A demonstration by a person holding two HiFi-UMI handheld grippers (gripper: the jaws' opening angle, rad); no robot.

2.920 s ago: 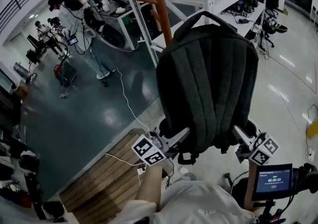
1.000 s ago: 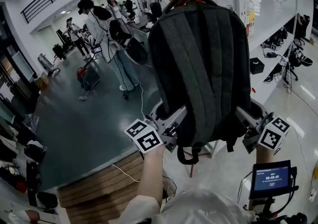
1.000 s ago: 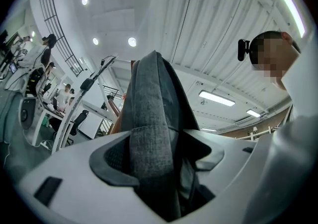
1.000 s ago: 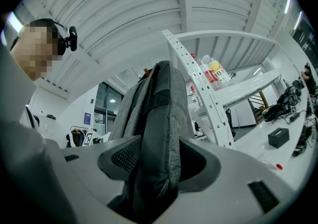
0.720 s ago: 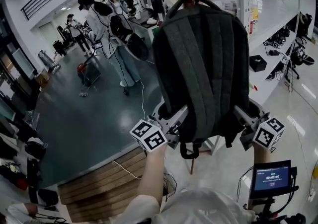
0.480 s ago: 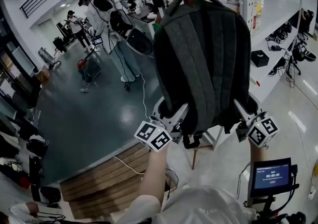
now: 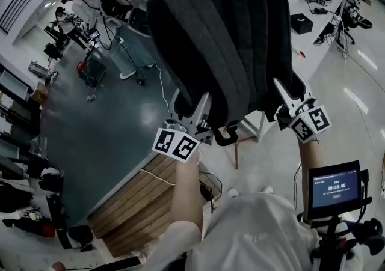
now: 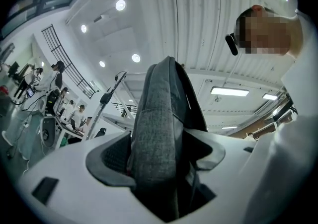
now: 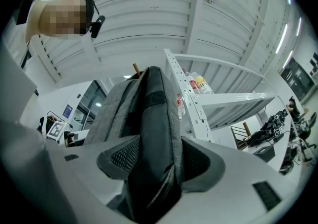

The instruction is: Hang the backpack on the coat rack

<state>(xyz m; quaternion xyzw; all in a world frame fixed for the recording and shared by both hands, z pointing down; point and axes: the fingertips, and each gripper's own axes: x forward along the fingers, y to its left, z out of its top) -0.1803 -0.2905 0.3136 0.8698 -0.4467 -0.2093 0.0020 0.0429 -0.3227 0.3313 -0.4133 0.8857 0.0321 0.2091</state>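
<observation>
A dark grey backpack fills the upper middle of the head view, held high with its top out of frame. My left gripper is shut on its lower left edge, and the left gripper view shows grey fabric pinched between the jaws. My right gripper is shut on the lower right edge, with a dark panel of the backpack squeezed between its jaws. A brown tip of the coat rack peeks above the bag in the right gripper view. The rack is hidden in the head view.
White shelving with bottles stands right of the bag. A low wooden platform and a cable lie on the floor below. Several people stand at the far left. A small screen is mounted at lower right.
Both grippers have lifted the backpack higher and closer, so its top and the rack's pole have left the head view. Grips are unchanged.
</observation>
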